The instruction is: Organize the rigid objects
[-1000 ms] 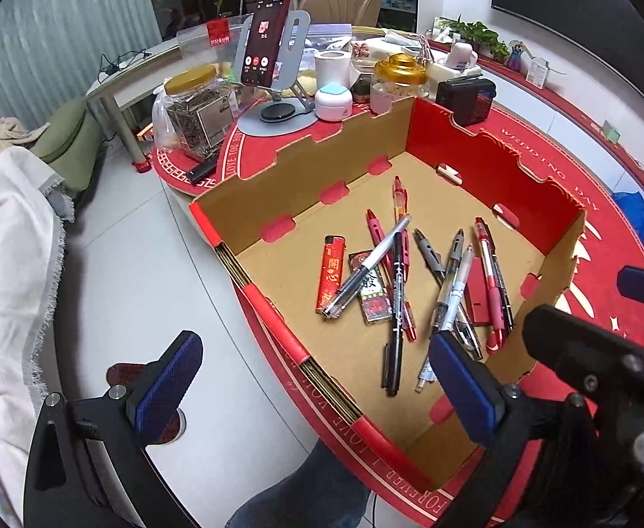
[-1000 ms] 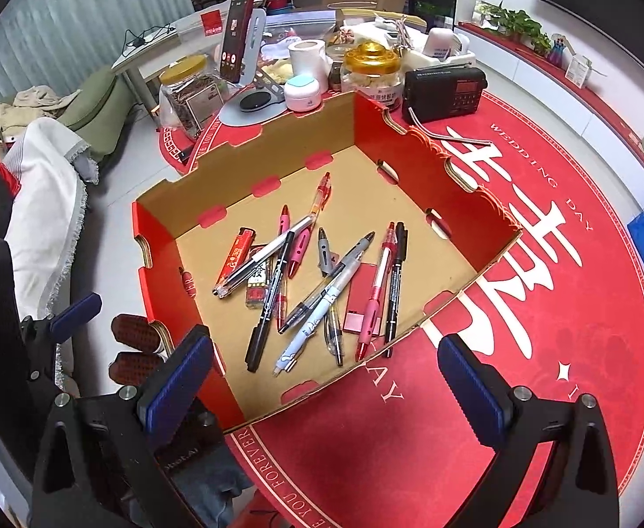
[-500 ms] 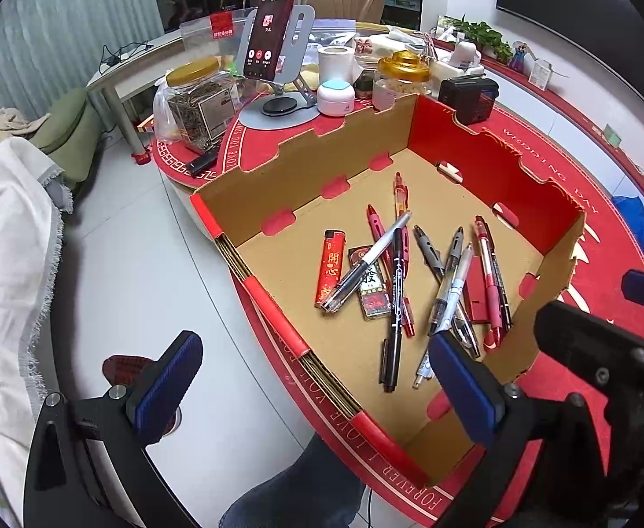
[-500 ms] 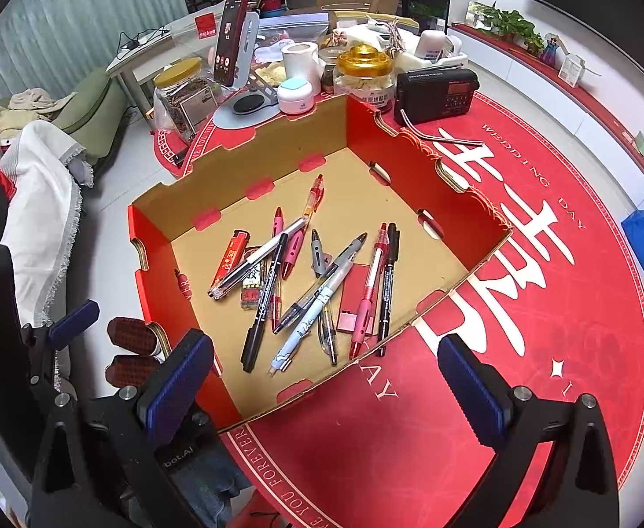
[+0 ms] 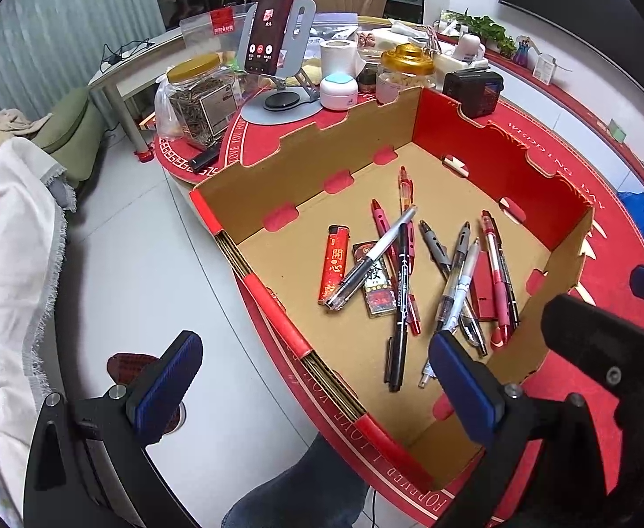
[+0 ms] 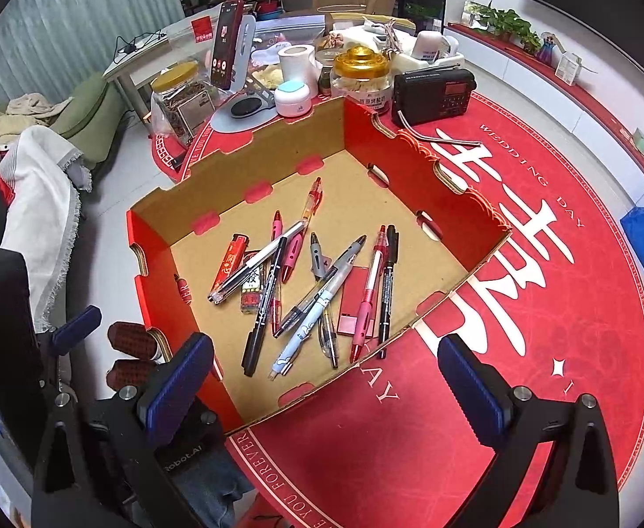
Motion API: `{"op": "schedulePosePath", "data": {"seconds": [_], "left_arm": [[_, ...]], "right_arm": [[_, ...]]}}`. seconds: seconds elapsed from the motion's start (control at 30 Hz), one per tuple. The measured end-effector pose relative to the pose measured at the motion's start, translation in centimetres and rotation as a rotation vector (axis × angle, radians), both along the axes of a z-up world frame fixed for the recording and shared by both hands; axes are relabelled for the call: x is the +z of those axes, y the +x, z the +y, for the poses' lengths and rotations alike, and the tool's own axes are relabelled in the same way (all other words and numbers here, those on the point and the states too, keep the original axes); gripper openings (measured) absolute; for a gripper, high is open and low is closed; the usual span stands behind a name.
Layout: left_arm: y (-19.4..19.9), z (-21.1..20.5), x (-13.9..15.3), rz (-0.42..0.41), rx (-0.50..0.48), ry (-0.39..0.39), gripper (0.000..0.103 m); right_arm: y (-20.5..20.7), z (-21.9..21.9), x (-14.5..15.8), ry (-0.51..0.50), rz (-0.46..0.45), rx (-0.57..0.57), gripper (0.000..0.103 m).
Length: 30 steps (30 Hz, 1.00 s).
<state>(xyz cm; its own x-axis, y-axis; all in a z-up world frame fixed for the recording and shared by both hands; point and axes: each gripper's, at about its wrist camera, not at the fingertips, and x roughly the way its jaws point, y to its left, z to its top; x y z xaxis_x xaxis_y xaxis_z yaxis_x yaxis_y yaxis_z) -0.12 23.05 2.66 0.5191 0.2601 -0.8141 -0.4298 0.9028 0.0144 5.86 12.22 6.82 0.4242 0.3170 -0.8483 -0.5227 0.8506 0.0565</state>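
A shallow red-edged cardboard box [image 5: 304,163] [image 6: 462,207] sits on a round red table. Inside lie several pens, a red lighter [image 5: 335,264] [image 6: 230,259], a second small lighter [image 5: 377,279] and a flat red case [image 6: 352,299]. A black marker [image 5: 399,303] [image 6: 265,303] crosses the others. My left gripper [image 5: 317,389] is open and empty, held above the box's near left corner. My right gripper [image 6: 326,385] is open and empty, above the box's near edge. Each gripper shows at the edge of the other's view.
Behind the box stand a phone on a stand [image 5: 269,31], a jar with a yellow lid [image 5: 198,97], a gold-lidded jar [image 6: 359,77], a white-blue round device [image 6: 293,97] and a black radio [image 6: 434,94]. The floor lies left of the table, with shoes [image 6: 130,339].
Both grippers have drifted slightly, so the box sits a little lower and nearer in each view. Nothing in the box has moved. Both stay open.
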Motion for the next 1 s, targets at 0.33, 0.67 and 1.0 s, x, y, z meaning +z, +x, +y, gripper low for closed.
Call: {"op": "schedulePosePath", "data": {"seconds": [0.33, 0.67, 1.0], "left_arm": [[0.22, 0.07, 0.06, -0.002, -0.004, 0.012, 0.103], [0.5, -0.16, 0.04, 0.006, -0.004, 0.034, 0.103], [0.62, 0.49, 0.07, -0.028, 0.023, 0.014, 0.103]], "right_arm": [[0.07, 0.31, -0.24, -0.01, 0.0, 0.004, 0.103], [0.38, 0.5, -0.19, -0.012, 0.002, 0.002, 0.103], [0.69, 0.51, -0.34, -0.017, 0.006, 0.004, 0.103]]}}
